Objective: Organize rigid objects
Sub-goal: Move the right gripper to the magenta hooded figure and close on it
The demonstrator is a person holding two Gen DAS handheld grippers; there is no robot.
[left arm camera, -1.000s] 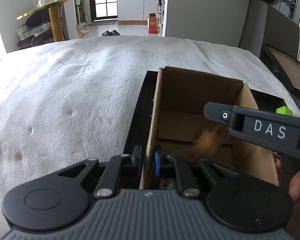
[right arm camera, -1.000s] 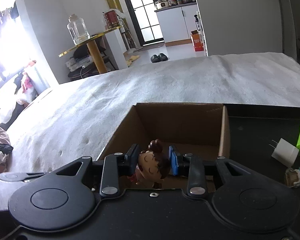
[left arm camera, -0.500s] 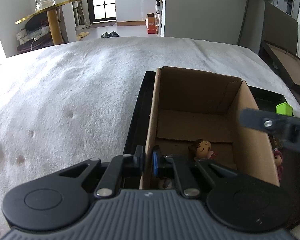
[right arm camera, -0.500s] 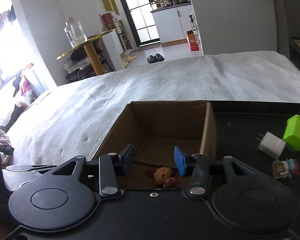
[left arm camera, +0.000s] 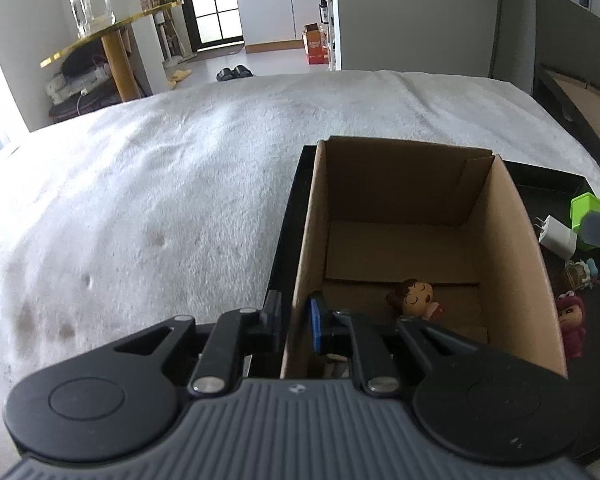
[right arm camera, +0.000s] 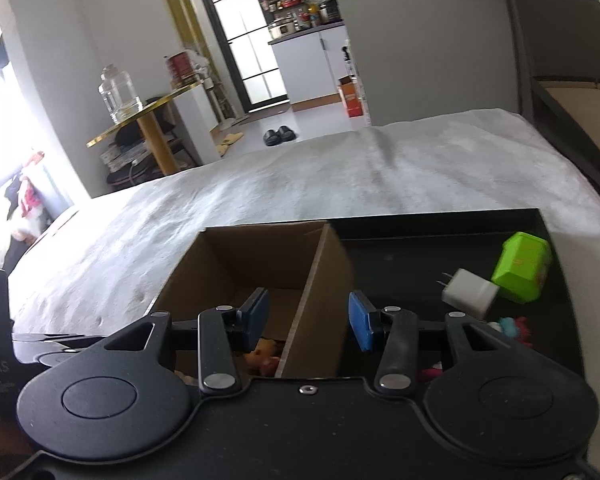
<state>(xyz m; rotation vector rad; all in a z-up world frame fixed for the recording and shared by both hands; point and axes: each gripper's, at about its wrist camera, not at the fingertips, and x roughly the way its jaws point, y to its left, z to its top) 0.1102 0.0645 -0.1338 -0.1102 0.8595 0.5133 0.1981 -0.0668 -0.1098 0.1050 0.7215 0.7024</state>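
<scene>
Black linkage arms with silver rivets are borne by the left gripper [left arm camera: 296,316] above a ribbed grey body. Blue pads [right arm camera: 360,320] and a smooth black body are seen on the right gripper [right arm camera: 306,314].

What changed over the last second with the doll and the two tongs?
The right tongs let go of the doll, which now lies in the box, then opened and slid right; they now straddle the box's right wall, holding nothing. The left tongs stay on the box's left wall, their jaws having just eased open slightly. The box, charger and green block kept their places on the tray.
</scene>
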